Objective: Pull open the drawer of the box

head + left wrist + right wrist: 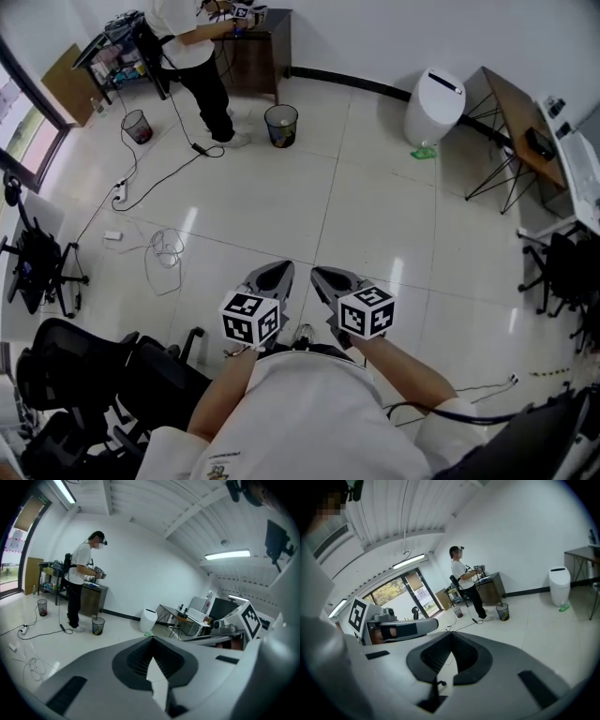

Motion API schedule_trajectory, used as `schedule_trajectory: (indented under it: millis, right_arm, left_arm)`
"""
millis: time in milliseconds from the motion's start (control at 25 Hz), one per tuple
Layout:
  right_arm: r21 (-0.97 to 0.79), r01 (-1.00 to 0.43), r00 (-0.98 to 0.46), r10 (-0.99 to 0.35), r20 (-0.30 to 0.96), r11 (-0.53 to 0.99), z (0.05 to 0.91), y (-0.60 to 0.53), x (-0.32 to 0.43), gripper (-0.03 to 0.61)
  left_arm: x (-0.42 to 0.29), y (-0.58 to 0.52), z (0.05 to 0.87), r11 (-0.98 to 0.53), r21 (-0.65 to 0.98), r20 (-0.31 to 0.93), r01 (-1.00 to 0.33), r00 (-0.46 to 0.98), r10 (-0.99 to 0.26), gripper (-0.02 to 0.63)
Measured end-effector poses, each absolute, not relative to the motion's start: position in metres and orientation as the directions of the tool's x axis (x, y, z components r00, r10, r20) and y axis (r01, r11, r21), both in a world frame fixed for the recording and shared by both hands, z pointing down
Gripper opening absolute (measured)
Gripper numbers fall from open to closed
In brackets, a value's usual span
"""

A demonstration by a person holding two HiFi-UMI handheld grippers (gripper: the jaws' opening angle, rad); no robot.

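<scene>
No box with a drawer shows in any view. Both grippers are held close in front of the person's chest, above the tiled floor. My left gripper is shut, its grey jaws meeting at the tips with nothing between them. My right gripper sits right beside it, also shut and empty. Each gripper view shows the other gripper's marker cube off to the side, and both look out across the room.
Another person stands at a brown cabinet at the far wall. Near them are a waste bin and a smaller bin. A white bin and a desk are at the right. Cables lie on the floor; black chairs stand at the left.
</scene>
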State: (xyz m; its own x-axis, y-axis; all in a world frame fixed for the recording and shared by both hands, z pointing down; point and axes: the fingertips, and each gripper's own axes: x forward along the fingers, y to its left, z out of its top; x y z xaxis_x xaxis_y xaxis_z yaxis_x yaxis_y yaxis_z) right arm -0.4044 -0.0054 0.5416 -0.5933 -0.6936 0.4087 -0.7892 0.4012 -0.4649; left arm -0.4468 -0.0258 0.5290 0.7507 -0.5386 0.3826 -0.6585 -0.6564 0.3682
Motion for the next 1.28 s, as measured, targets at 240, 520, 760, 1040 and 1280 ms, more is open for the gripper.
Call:
schedule_trajectory:
  millis: [240,520,760,1040,1280]
  right_arm:
    - [-0.464,-0.831,-0.507,-0.759,0.408,0.306,0.541,0.010,-0.363,-0.014]
    - [-0.465,-0.869,-0.377,-0.834,0.402,0.169,0.538,0.022,-0.328,-0.012]
    - [-0.478,-0.878,-0.244,-0.878,0.411,0.021,0.538,0.027,-0.299,-0.012]
    - [-0.496,-0.863,-0.129,-0.909,0.395,-0.093,0.531,0.024,-0.290,-0.012]
    - [-0.501,-0.847,-0.049,-0.913,0.406,-0.177,0.537,0.022,-0.284,-0.012]
  left_arm:
    - [-0.398,-0.015,0.527,-0.740,0.368,0.388,-0.563,0.816,-0.428,0.000]
    - [-0.361,-0.009,0.525,-0.816,0.357,0.400,-0.456,0.863,-0.307,0.000]
    - [-0.339,-0.006,0.520,-0.865,0.354,0.401,-0.355,0.893,-0.203,0.000]
    - [-0.338,-0.016,0.514,-0.897,0.349,0.395,-0.271,0.911,-0.122,0.000]
    - [-0.328,-0.024,0.517,-0.914,0.351,0.396,-0.202,0.917,-0.050,0.000]
